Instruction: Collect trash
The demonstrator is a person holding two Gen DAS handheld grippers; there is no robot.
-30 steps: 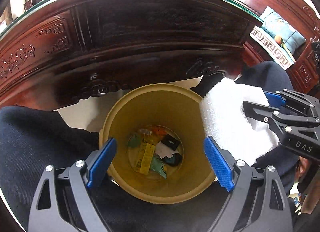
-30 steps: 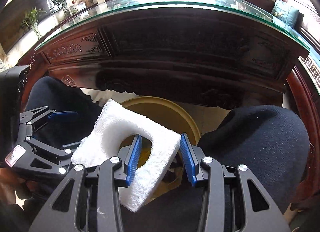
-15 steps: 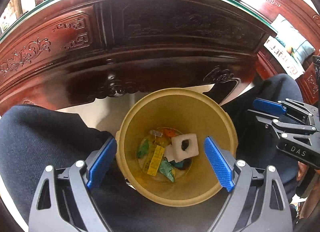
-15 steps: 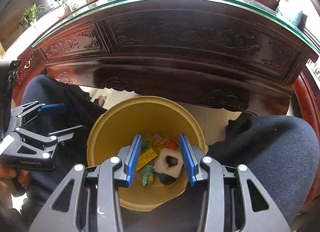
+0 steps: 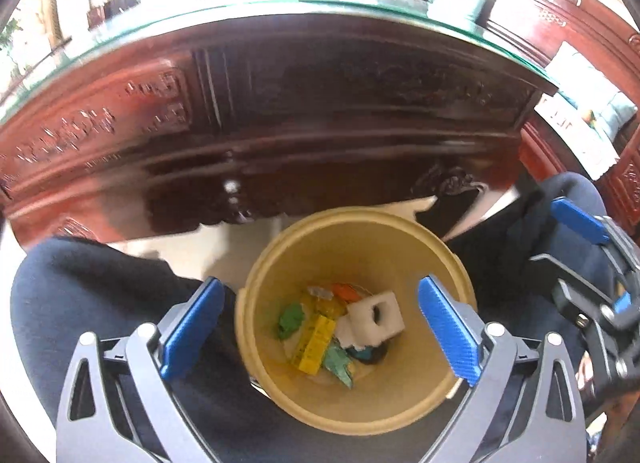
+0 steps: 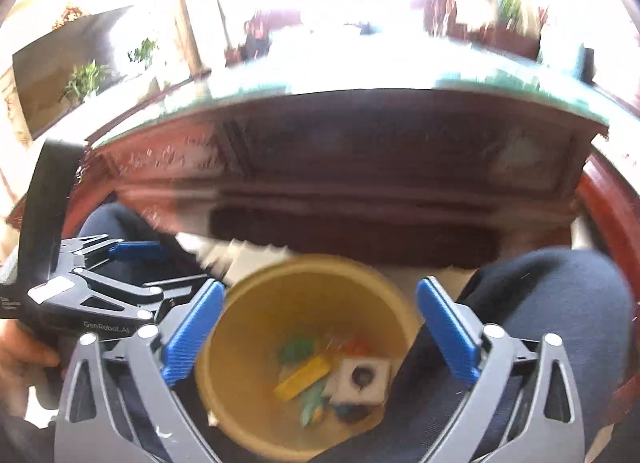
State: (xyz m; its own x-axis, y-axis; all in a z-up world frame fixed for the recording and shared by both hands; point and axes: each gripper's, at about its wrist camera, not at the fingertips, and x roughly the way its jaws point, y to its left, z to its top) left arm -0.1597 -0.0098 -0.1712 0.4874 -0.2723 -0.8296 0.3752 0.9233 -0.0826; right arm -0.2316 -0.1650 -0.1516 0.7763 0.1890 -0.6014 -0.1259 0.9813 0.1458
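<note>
Grippers: our left gripper and right gripper both hang with blue-padded jaws spread wide, gripping nothing.
Bin: a round tan plastic waste bin sits directly below both, wedged between our dark-trousered knees.
Trash: a white foam block with a hole lies at the bin's bottom on a yellow wrapper and green scraps.
Backdrop: a carved red-brown wooden table with a glass top stands beyond.

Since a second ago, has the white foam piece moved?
Yes. The white foam piece went from the right gripper above the rim down to the yellow bin's bottom.
</note>
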